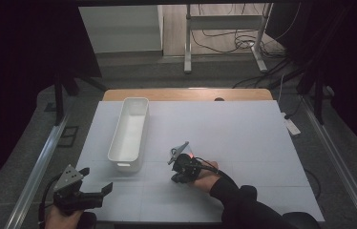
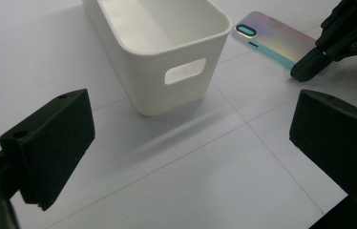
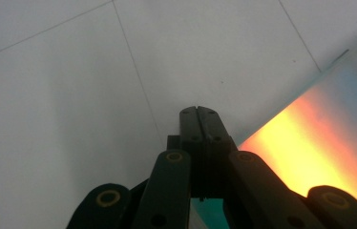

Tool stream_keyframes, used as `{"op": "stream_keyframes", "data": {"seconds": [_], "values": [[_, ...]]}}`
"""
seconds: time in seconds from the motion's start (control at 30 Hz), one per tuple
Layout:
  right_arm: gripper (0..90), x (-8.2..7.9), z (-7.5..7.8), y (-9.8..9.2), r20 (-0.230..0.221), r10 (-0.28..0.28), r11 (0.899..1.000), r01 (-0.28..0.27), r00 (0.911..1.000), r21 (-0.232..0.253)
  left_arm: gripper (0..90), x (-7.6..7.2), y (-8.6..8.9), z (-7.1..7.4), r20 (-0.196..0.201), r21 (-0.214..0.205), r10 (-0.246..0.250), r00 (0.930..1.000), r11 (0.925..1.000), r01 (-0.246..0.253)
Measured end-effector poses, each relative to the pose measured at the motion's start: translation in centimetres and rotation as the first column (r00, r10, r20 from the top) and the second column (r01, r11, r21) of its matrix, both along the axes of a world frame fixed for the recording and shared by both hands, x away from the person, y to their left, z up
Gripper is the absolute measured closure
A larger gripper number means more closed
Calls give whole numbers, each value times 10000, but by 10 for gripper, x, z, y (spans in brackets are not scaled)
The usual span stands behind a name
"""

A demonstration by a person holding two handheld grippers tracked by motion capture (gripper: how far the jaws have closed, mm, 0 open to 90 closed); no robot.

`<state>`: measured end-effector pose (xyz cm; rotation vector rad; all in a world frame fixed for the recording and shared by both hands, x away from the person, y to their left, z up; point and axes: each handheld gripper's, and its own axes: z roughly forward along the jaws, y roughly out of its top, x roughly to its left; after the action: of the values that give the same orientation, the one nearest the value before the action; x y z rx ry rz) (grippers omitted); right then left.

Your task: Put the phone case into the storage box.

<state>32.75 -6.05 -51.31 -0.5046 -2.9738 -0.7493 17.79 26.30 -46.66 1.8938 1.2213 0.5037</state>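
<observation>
Left gripper view shows the right hand-held gripper [image 2: 310,64], jaws pressed together, touching the phone cover [image 2: 274,38] flat on the bench [image 2: 205,181] beside the bin [image 2: 167,43]; spread, then pinch its edge.

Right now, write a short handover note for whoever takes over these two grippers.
Left hand-held gripper: open, holding nothing, at the near left corner of the table, pointing toward the white bin.
Right hand-held gripper: jaws shut, their tips at the near edge of the iridescent phone back cover; whether they pinch it cannot be told.
Cover: on the table just right of the bin's near end.
Bin: looks empty as far as its inside shows.
Done: nothing binned.
Left: probably secure the cover, lift it and place it in the bin.
</observation>
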Motion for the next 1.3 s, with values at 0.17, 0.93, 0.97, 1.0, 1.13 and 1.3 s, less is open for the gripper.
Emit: {"op": "stream_keyframes", "data": {"seconds": [0.17, 0.93, 0.97, 1.0, 1.13, 1.3], "values": [[893, 4, 0, -7, -74, -173, 9998, 173, 9998, 34, 19, 0, 0, 0, -14, -25, -2, 10000, 10000, 2], [893, 22, 3, -35, 92, -977, 9951, 978, 9952, -165, 19, 0, 1, 0, -20, -78, 13, 10000, 10000, -13], [893, 22, 3, -35, 92, -977, 9951, 978, 9952, -165, 19, 0, 1, 0, -20, -79, 11, 10000, 10000, -11], [893, 23, 3, -36, 116, -1003, 9948, 1005, 9949, -173, 19, 0, 1, 0, -17, -78, 11, 10000, 10000, -12], [893, 28, 4, -43, 204, -1256, 9918, 1260, 9919, -199, 19, 0, 1, 0, -19, -75, 12, 10000, 10000, -12], [893, 30, 4, -45, 143, -1353, 9906, 1355, 9907, -156, 19, 0, 1, 0, -23, -68, 10, 10000, 10000, -11]]}}
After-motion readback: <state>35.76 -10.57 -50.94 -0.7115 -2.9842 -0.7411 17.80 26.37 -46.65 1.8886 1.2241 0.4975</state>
